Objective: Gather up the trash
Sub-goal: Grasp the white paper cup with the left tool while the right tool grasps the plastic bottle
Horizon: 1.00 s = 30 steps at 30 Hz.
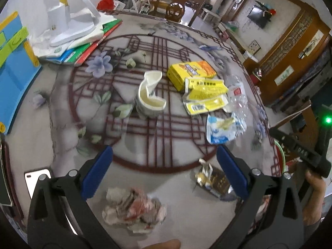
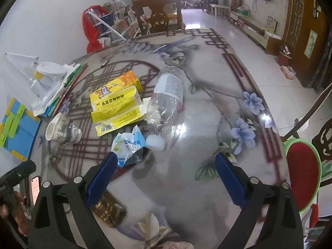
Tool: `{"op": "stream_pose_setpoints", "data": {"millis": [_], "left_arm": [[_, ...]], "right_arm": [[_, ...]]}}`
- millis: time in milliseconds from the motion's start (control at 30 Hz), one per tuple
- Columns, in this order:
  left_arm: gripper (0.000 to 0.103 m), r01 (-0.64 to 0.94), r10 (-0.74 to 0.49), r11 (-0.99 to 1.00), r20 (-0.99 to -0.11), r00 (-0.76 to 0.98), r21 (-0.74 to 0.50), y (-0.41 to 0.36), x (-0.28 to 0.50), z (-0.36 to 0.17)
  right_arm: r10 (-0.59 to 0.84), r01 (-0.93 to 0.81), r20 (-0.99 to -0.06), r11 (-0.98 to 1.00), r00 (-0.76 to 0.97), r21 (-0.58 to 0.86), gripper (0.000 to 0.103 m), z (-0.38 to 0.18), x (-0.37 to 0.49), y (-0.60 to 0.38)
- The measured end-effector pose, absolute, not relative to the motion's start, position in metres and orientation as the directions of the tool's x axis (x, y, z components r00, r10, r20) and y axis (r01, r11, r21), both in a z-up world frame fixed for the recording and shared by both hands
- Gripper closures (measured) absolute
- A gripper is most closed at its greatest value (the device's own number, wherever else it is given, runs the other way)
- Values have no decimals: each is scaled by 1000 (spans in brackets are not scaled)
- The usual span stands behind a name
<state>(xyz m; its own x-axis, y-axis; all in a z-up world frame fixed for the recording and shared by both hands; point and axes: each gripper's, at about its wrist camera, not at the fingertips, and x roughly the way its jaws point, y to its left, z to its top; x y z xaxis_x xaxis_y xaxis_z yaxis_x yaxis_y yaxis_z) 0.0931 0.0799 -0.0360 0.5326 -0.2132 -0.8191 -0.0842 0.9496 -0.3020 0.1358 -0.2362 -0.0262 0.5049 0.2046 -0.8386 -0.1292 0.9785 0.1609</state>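
Trash lies scattered on a patterned table (image 1: 62,108). In the left wrist view I see a crushed paper cup (image 1: 149,97), a yellow box (image 1: 191,72), flattened yellow packets (image 1: 205,97), a clear plastic bottle (image 1: 238,95), a blue-white wrapper (image 1: 223,129), a dark foil packet (image 1: 213,180) and a crumpled tissue wad (image 1: 134,209). My left gripper (image 1: 164,170) hangs open above the wad with nothing in it. In the right wrist view my right gripper (image 2: 165,176) is open and empty near the blue-white wrapper (image 2: 127,145), the bottle (image 2: 166,101) and the dark packet (image 2: 109,209).
At the table's far left stand a white desk lamp (image 1: 76,20) on a stack of books (image 1: 87,47) and a blue folder (image 1: 12,68). A phone (image 1: 38,178) lies by the near edge. A red-and-green stool (image 2: 303,174) stands right of the table.
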Motion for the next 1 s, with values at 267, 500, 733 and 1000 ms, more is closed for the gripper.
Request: {"op": "stream_pose_setpoints", "data": {"millis": [267, 500, 733, 1000], "left_arm": [[5, -94, -154, 968, -848, 507, -232, 70, 140, -51], [5, -98, -124, 976, -865, 487, -196, 68, 170, -73], [5, -87, -94, 985, -882, 461, -150, 66, 181, -87], [5, -118, -108, 976, -882, 459, -181, 73, 198, -94]], "right_arm": [[168, -127, -866, 984, 472, 121, 12, -48, 175, -223], [156, -121, -873, 986, 461, 113, 12, -66, 208, -221], [169, -108, -885, 985, 434, 136, 12, -84, 230, -210], [168, -40, -885, 985, 434, 167, 18, -92, 255, -214]]}}
